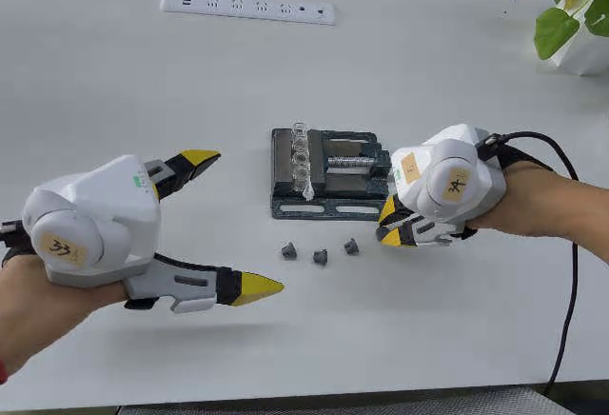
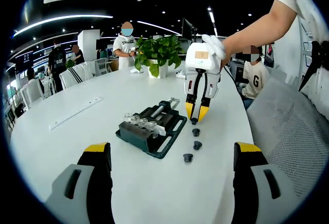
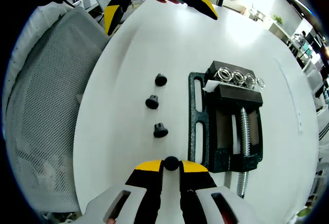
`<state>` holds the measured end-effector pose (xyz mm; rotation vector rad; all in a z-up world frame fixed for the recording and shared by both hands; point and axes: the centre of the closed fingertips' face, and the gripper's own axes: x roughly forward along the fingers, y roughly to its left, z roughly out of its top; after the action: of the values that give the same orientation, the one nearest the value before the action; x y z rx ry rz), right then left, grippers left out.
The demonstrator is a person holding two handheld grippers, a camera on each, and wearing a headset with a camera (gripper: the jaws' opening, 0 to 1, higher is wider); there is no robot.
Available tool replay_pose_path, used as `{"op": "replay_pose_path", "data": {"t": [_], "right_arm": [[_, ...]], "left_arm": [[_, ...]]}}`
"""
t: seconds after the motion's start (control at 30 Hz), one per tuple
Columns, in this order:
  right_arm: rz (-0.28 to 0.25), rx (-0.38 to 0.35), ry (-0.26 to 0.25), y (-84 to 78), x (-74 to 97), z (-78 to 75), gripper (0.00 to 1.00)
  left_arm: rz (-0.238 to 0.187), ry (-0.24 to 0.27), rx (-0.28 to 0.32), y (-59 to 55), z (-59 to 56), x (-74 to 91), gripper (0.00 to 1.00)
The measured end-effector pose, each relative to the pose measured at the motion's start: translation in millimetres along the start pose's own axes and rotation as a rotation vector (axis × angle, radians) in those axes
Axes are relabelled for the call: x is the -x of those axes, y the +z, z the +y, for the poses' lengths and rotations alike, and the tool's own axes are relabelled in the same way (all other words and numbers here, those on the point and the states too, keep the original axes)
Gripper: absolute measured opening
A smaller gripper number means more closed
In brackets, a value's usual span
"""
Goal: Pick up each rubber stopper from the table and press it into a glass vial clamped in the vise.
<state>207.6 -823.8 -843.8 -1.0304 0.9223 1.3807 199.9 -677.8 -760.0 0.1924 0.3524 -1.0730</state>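
Observation:
A dark vise (image 1: pixel 328 191) stands mid-table and clamps a row of clear glass vials (image 1: pixel 302 156). The vise (image 3: pixel 226 126) and its vials (image 3: pixel 239 76) are seen from above in the right gripper view. Three black rubber stoppers (image 1: pixel 321 257) lie on the table in front of it. My right gripper (image 1: pixel 388 227) is right of them, low over the table. It is shut on a fourth stopper (image 3: pixel 170 163) between its yellow tips. My left gripper (image 1: pixel 228 223) hovers to the left, open wide with nothing in it. It faces the vise (image 2: pixel 151 131) and the loose stoppers (image 2: pixel 197 145).
A white power strip (image 1: pixel 247 6) lies at the far side of the table. A potted plant (image 1: pixel 566 6) stands at the far right corner. A black cable (image 1: pixel 571 272) trails from the right gripper. A mesh chair (image 3: pixel 46 131) is beside the table edge.

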Motion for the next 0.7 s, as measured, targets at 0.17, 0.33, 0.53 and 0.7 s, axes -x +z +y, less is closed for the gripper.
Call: {"op": "replay_pose_path", "data": {"t": [0.17,0.33,0.53,0.7], "right_arm": [[0.008,0.003,0.002,-1.5,-0.9,-0.4,0.09],[0.011,0.001,0.006,-1.2,-0.6,0.9,0.09],[0.014,0.005,0.007,-2.4,-1.0,1.2,0.08],[0.012,0.002,0.009,-3.3,-2.3,1.0,0.08]], "left_arm": [[-0.002,0.002,-0.001,1.2,0.4,0.1,0.99],[-0.001,0.000,0.000,0.8,-0.6,-0.3,0.99],[-0.001,0.002,0.002,-0.5,0.0,0.1,0.99],[-0.002,0.002,0.002,-1.5,-0.1,-0.2,0.99]]}}
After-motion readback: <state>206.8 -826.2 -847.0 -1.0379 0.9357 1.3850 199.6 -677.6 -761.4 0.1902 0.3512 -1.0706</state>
